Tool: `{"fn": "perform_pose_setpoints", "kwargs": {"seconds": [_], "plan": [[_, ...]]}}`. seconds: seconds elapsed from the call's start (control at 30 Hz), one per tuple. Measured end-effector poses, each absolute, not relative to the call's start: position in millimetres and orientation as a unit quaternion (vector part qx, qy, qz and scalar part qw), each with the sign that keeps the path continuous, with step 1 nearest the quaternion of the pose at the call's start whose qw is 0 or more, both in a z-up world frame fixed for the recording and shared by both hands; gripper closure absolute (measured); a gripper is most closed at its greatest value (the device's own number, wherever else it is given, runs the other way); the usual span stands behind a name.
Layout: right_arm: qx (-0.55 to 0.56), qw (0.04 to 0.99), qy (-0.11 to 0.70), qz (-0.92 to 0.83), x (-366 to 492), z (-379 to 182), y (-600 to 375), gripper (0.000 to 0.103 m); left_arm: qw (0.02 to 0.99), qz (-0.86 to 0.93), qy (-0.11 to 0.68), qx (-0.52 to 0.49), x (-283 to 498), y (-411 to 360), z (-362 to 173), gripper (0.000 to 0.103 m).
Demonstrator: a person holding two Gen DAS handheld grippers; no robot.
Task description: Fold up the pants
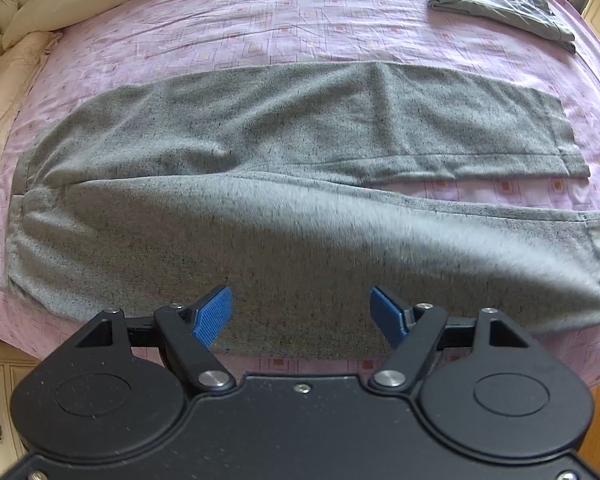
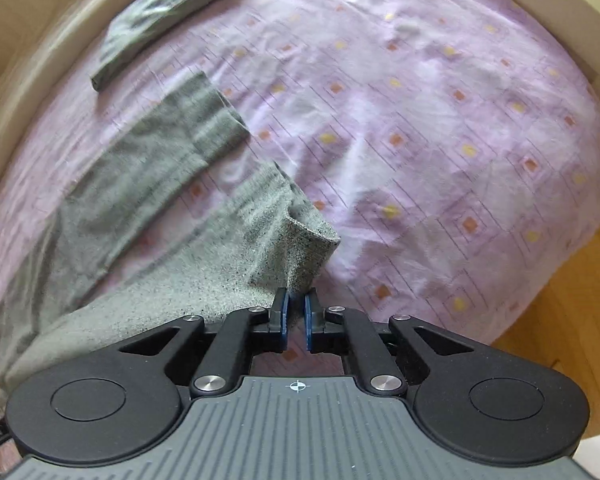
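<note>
The grey pants [image 1: 300, 168] are spread across the middle of the bed [image 1: 260, 28]; the near leg's hem [image 2: 312, 240], at lower centre, is pinched in the right tongs [image 2: 296, 316]. The left tongs [image 1: 300, 312] are held wide and empty above the near leg, so its edge should be gripped before the leg is carried evenly onto the far one.

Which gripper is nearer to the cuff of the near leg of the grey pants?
Right. The right gripper is shut on the near leg's cuff, lifting it. The left gripper hangs open above the middle of the grey pants, away from that cuff.
</note>
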State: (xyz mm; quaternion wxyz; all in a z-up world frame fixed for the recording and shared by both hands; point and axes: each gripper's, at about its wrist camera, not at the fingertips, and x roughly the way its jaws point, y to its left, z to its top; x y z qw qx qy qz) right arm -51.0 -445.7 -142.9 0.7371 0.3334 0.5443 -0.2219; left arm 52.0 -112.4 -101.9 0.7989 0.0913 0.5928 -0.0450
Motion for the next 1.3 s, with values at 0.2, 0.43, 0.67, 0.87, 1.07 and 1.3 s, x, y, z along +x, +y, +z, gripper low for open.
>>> {"fn": "perform_pose_setpoints", "kwargs": {"seconds": [0.2, 0.43, 0.67, 0.87, 1.07, 1.3], "plan": [[0.339, 0.743, 0.533, -0.223, -61.2, -143.5, -453.3, 0.088, 0.8, -0.041, 0.592, 0.088, 46.0, -99.2, -99.9, 0.026], [0.253, 0.804, 0.516, -0.148, -7.7, -137.6, -473.4, 0.072, 0.792, -0.025, 0.606, 0.07, 45.1, -89.5, -104.7, 0.026], [0.252, 0.787, 0.549, -0.122, 26.6, -173.6, -481.9, 0.072, 0.791, 0.012, 0.61, 0.045, 41.9, -74.2, -102.8, 0.026], [0.238, 0.78, 0.57, -0.098, 32.2, -180.5, -467.9, 0.098, 0.782, 0.038, 0.621, 0.03, 42.4, -63.7, -108.5, 0.026], [0.203, 0.803, 0.538, -0.156, 44.2, -167.5, -478.4, 0.098, 0.786, 0.041, 0.616, 0.039, 48.4, -63.3, -115.9, 0.026], [0.255, 0.806, 0.506, -0.17, 27.7, -154.1, -491.8, 0.087, 0.778, 0.035, 0.624, 0.066, 55.1, -63.5, -138.2, 0.026]]}}
